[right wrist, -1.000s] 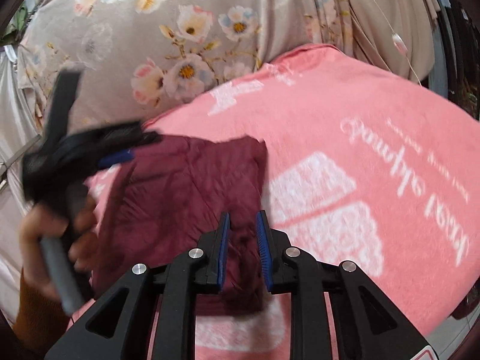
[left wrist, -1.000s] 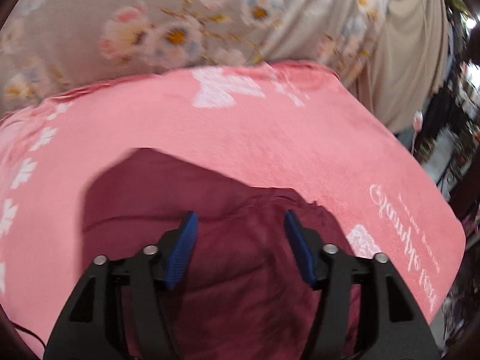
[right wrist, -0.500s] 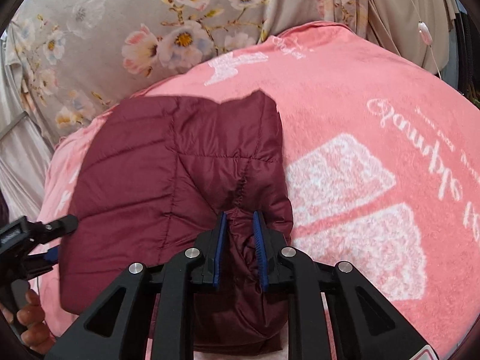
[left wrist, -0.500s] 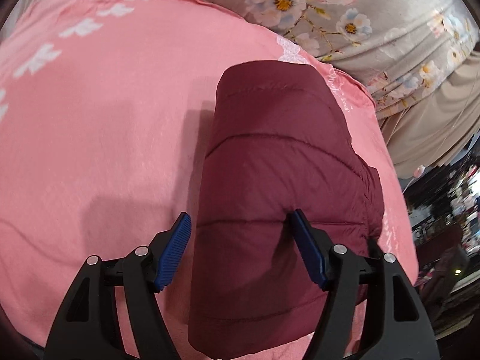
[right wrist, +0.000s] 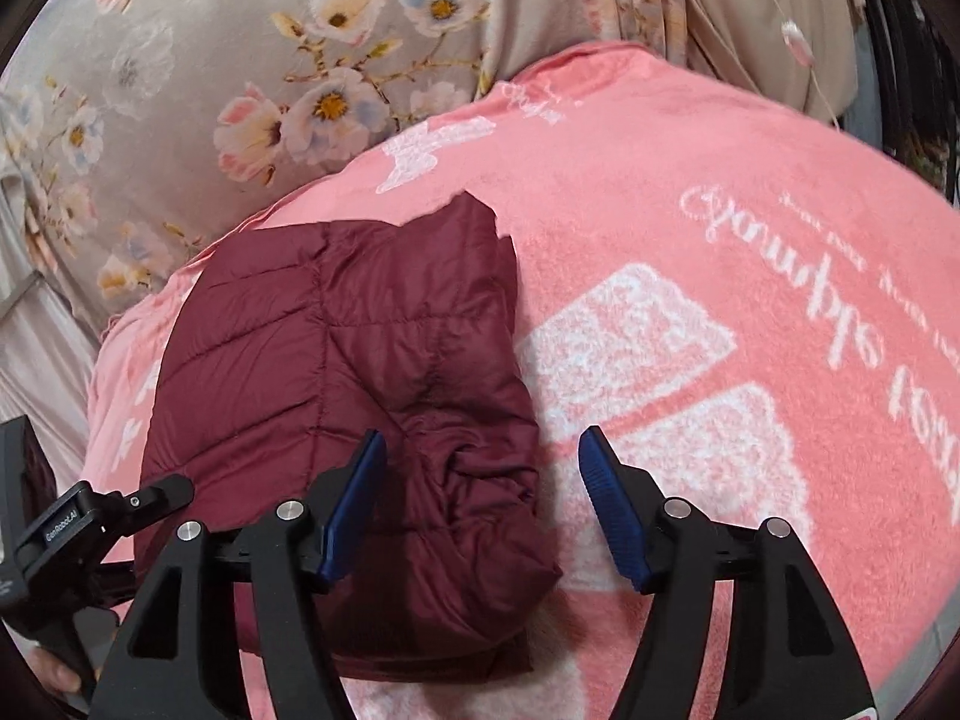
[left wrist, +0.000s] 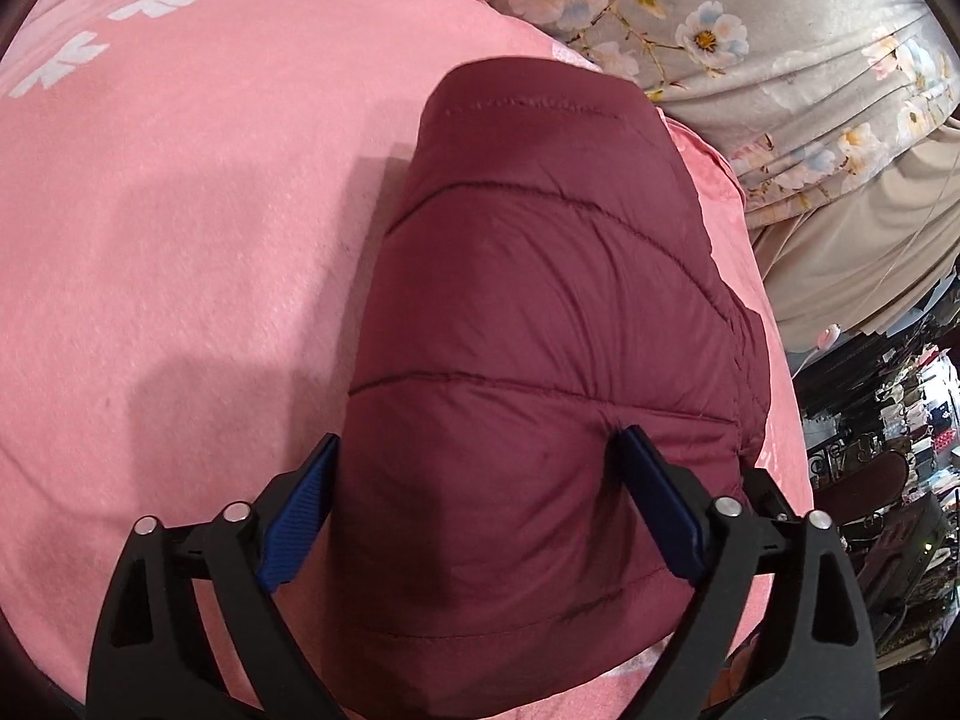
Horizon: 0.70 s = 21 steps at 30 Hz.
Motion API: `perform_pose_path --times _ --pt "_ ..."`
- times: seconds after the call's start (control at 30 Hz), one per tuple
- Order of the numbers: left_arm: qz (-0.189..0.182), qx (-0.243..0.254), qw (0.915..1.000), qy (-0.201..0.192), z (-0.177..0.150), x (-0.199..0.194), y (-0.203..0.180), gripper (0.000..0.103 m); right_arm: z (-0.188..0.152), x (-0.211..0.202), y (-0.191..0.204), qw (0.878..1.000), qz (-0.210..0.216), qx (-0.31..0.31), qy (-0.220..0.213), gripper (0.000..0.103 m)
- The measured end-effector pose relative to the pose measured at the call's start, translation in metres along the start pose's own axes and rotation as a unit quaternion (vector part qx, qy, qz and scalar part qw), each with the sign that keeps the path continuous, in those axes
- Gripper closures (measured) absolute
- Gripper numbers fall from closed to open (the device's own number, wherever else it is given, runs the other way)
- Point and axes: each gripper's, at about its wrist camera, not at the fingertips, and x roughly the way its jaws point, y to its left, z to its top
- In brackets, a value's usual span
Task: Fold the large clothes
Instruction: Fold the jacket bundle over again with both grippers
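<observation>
Your folded maroon puffer jacket [right wrist: 360, 396] lies on the pink blanket [right wrist: 690, 228], with bare blanket wide open on its right side and the floral curtain [right wrist: 240, 60] beyond its far edge. Your right gripper [right wrist: 483, 498] is opening over the jacket's right edge, released. Your left gripper [left wrist: 480, 510] is also opening, pads spread across the jacket's near end, gripping nothing.

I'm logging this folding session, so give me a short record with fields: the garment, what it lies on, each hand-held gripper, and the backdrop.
garment: dark red quilted puffer jacket, folded into a compact bundle
surface: pink fleece blanket with white print, under the jacket
left hand-held gripper: jaws opening, straddling the jacket's near end
right hand-held gripper: jaws opening, the jacket's crumpled edge between them, pads not pressing
backdrop: grey floral curtain behind the blanket
fold state: bundle lying flat, looks released
</observation>
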Motion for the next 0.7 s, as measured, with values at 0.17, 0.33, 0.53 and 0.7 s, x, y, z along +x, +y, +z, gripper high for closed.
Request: perform_pose_path --times 0.17,0.33,0.53,0.7 --pt "0.003 0.000 1.0000 0.000 -0.002 0.004 -0.003 0.008 -0.007 0.021 -0.015 0.997 0.046 0.052 0.043 0.036" --pt "-0.002 -0.006 1.0000 0.005 0.000 0.012 -0.001 0.005 -0.008 0.040 -0.016 0.994 0.069 0.067 0.058 0.030" --pt "-0.005 -0.010 0.9999 -0.002 0.002 0.020 0.001 0.005 -0.007 0.054 -0.011 0.993 0.084 0.064 0.055 0.026" --pt "-0.009 -0.005 0.9999 -0.002 0.001 0.023 -0.002 0.005 -0.003 0.065 -0.004 0.990 0.110 0.056 0.064 0.051"
